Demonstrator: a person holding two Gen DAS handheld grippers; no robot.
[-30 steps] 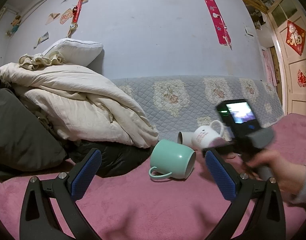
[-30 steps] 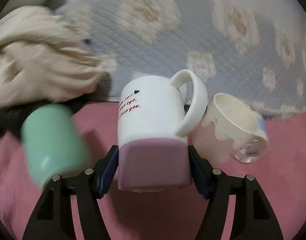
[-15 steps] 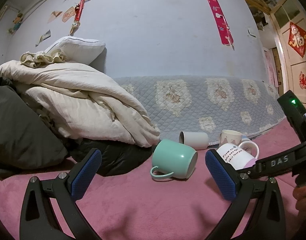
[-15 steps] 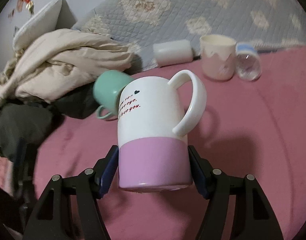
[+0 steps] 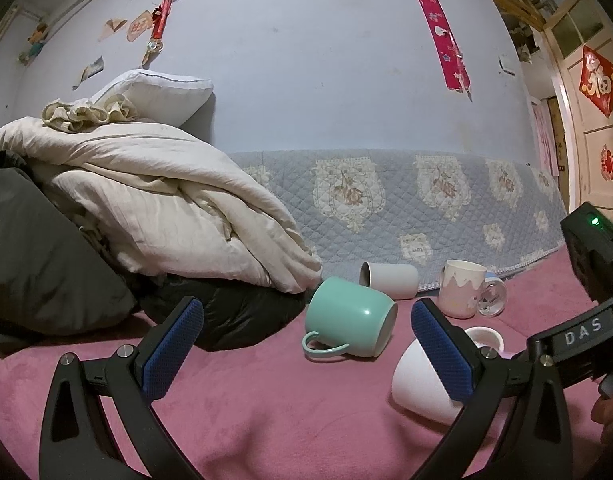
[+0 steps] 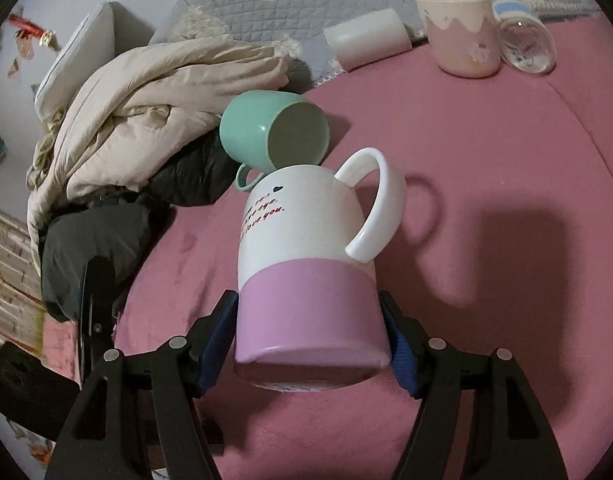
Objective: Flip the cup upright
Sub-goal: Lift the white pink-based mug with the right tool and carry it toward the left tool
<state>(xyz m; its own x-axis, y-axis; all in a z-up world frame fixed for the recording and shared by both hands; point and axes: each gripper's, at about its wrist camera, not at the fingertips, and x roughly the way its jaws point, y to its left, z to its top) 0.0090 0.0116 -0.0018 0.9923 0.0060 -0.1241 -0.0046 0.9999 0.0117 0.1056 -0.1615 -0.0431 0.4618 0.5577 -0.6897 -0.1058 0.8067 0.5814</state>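
**Q:** Where is the cup?

**A:** The white ceramic mug with a lilac lower band [image 6: 306, 280] sits clamped between the blue-padded fingers of the right gripper [image 6: 312, 344], which press on either side of the lilac band near the base. The base faces the camera; the mouth points away and down toward the pink plush bedcover [image 6: 486, 160]. Its white loop handle sticks up and to the right. From the left wrist view the same mug [image 5: 418, 376] appears tilted just above the cover, its rim raised, partly behind the left gripper's own finger.

**Q:** Any readable writing?

**A:** Red script on the mug's white part ends in "eye." and "love you.", under a small dark heart; the rest curves out of sight. The black body of the right gripper [image 5: 582, 332] carries white letters "DAS", with a green light lit on the device above it.

**Q:** And the left gripper?

**A:** The left gripper [image 5: 306, 344] stands wide apart, holding nothing, its blue textured pads [image 5: 172, 344] framing a mint-green glazed mug [image 5: 350, 328] lying on its side, handle toward the camera.

**Q:** What else is there?

**A:** A plain white cylindrical cup [image 5: 388, 278] lies on its side by the grey quilted floral cover [image 5: 386, 196]. A cream-and-pink mug [image 5: 462, 292] stands upright, a small clear glass cup with a blue rim [image 5: 492, 298] tipped over just beside it. A cream folded duvet [image 5: 166, 208] is heaped at left.
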